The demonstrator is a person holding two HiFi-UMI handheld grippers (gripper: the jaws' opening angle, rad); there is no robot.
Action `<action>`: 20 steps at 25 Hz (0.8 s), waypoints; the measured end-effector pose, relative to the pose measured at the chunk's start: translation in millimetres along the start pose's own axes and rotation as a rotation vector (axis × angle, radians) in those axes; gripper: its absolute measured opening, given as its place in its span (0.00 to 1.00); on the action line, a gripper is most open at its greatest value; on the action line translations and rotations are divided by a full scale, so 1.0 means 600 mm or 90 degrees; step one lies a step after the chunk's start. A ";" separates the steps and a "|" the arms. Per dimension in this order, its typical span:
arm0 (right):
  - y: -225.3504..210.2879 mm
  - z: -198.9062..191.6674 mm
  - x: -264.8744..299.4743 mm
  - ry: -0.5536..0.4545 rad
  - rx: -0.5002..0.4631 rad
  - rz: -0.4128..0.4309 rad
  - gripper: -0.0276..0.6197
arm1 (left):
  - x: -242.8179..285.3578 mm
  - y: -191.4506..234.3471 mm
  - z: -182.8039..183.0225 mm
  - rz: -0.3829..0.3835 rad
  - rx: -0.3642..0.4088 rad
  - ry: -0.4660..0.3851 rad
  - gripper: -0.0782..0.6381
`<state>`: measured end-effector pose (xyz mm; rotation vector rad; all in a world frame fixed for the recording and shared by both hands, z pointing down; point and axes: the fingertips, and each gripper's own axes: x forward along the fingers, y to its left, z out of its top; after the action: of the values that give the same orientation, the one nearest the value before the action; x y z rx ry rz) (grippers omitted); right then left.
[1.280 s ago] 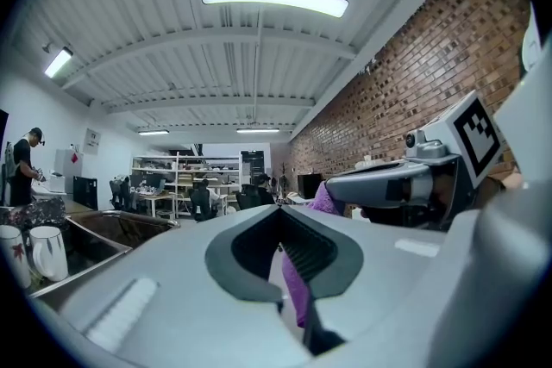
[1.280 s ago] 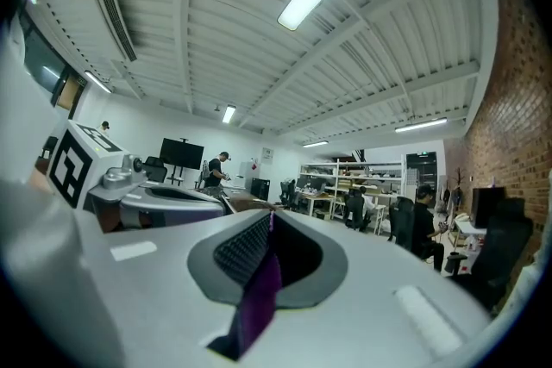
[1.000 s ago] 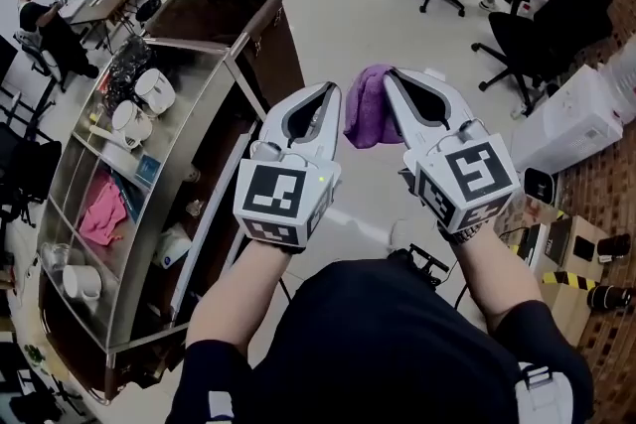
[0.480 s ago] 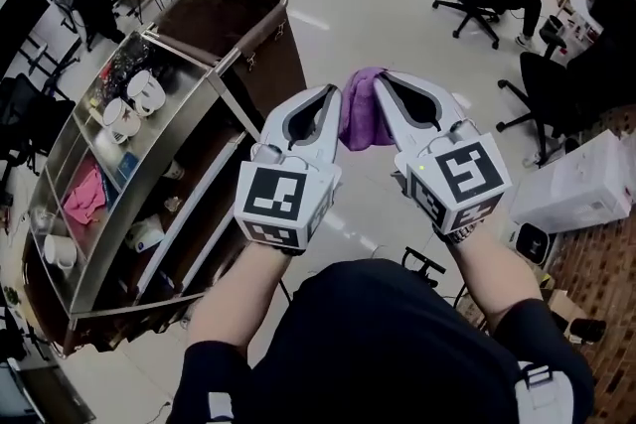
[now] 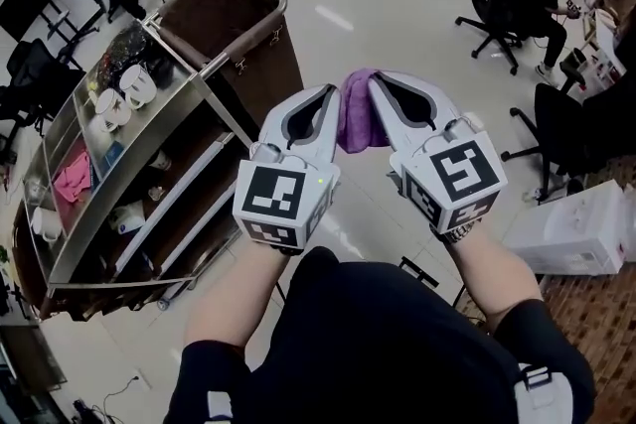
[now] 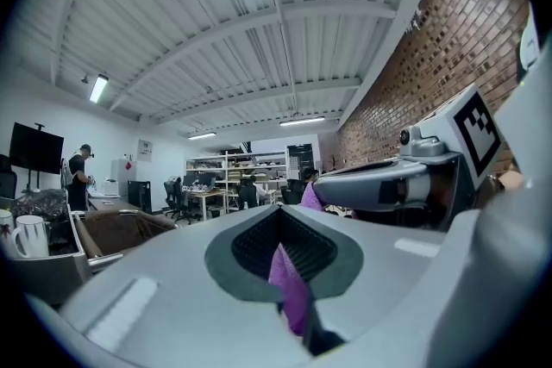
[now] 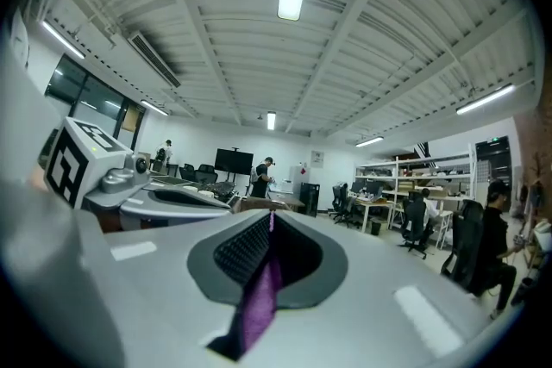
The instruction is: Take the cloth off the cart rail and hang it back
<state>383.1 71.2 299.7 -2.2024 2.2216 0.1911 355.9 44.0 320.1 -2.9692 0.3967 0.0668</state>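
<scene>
Left tongs (image 5: 331, 99) and right tongs (image 5: 378, 86) each pinch the cloth (image 5: 355, 111), bunched between them in the air, off the cart. Cart rail (image 5: 214, 86) lies left; we judge the left tongs nearer for rehanging.

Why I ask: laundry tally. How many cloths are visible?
2: a purple cloth clamped in the left gripper and right gripper; a pink cloth on the metal cart's shelf. Others may be hidden.
</scene>
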 end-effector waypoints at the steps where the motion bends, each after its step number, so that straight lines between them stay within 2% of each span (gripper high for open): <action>1: -0.008 0.000 0.003 -0.001 0.001 0.005 0.06 | 0.009 0.001 0.000 0.004 0.001 0.000 0.11; 8: -0.062 -0.011 0.060 -0.005 0.006 0.036 0.06 | 0.073 0.038 -0.019 0.023 0.008 -0.003 0.11; 20: -0.168 -0.010 0.223 -0.021 0.001 0.088 0.06 | 0.209 0.174 -0.030 0.080 0.003 -0.016 0.11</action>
<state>482.2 -63.0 285.1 -2.0303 2.3555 0.2239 449.7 -90.9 315.3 -2.9330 0.5787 0.1162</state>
